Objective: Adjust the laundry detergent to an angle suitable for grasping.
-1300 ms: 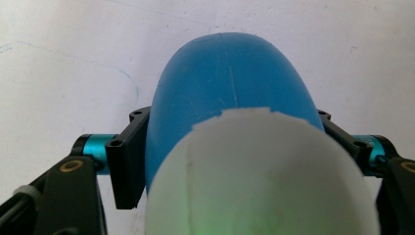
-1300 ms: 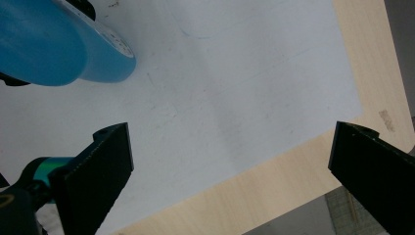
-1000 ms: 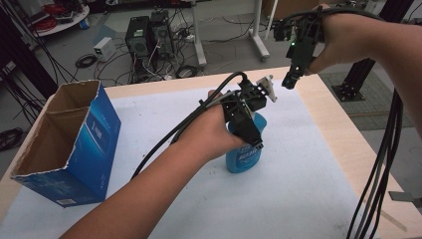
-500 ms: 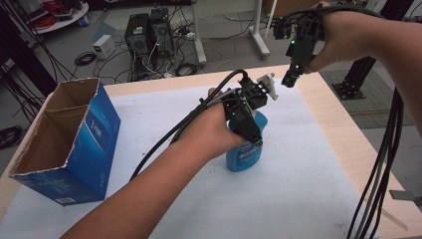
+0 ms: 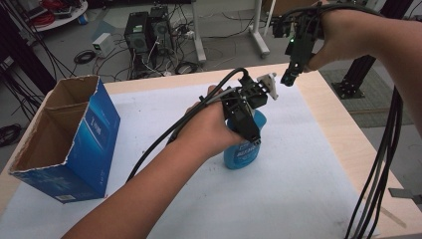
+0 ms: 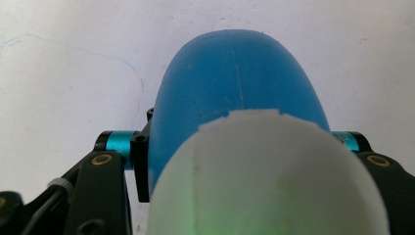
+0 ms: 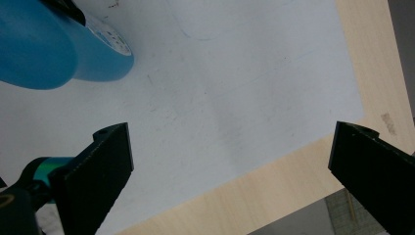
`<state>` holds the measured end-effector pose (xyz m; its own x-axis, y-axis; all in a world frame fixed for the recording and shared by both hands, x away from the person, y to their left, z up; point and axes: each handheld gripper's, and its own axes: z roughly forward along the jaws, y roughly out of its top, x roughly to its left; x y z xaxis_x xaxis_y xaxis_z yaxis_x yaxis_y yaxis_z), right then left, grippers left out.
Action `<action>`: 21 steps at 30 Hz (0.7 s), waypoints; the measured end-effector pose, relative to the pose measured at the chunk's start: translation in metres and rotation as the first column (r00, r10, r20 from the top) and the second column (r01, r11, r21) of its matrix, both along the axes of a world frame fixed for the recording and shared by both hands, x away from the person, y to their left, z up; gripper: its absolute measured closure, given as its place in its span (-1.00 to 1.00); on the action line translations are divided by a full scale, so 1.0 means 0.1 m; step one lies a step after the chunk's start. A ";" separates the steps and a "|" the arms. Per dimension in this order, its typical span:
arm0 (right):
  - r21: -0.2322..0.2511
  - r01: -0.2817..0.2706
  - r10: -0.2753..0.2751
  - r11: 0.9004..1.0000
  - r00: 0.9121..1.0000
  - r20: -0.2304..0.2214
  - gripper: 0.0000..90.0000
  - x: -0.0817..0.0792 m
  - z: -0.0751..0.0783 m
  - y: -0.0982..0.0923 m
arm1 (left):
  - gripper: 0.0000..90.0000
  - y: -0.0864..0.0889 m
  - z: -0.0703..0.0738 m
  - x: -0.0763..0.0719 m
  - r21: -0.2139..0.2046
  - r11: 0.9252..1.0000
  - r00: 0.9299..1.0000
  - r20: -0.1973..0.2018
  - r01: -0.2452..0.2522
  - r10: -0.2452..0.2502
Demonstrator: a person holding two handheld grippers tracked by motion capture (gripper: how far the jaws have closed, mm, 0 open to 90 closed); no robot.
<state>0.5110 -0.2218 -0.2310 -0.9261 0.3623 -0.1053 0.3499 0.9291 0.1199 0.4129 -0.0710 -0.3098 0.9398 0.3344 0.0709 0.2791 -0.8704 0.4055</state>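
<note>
Left tool (image 5: 247,127) jaws just closed onto the blue bottle (image 5: 242,152).

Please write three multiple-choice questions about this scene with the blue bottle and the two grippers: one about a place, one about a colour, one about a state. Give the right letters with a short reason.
1. Where does the open cardboard box stand?
A. at the left side of the table
B. at the right edge of the table
C. on top of the bottle

2. What colour is the body of the spray bottle?
A. red
B. blue
C. yellow

3. In what state is the right gripper?
A. shut on the bottle
B. shut on the box
C. open, holding nothing

Answers:
1. A: the high view shows the box at the table's left, apart from the bottle.
2. B: the body is blue in the high view and the left gripper view.
3. C: the right gripper view shows its jaws wide apart over the white mat, while the left gripper is clamped on the bottle.
</note>
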 end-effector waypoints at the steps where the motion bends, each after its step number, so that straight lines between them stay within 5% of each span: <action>1: 0.000 0.000 0.000 1.000 1.000 0.000 -0.96 0.00 0.00 0.00 | -0.13 0.01 0.01 -0.01 0.002 1.000 1.000 0.003 0.000 0.000; 11: 0.000 0.010 -0.010 1.000 1.000 -0.001 -0.96 -0.04 0.03 0.02 | -0.13 0.24 0.26 -0.13 -0.047 0.997 0.998 -0.037 0.054 -0.056; 21: 0.003 -0.011 0.011 1.000 1.000 0.001 -0.96 -0.09 0.05 0.15 | -0.13 0.59 0.48 -0.31 0.005 0.992 0.992 -0.025 0.127 -0.127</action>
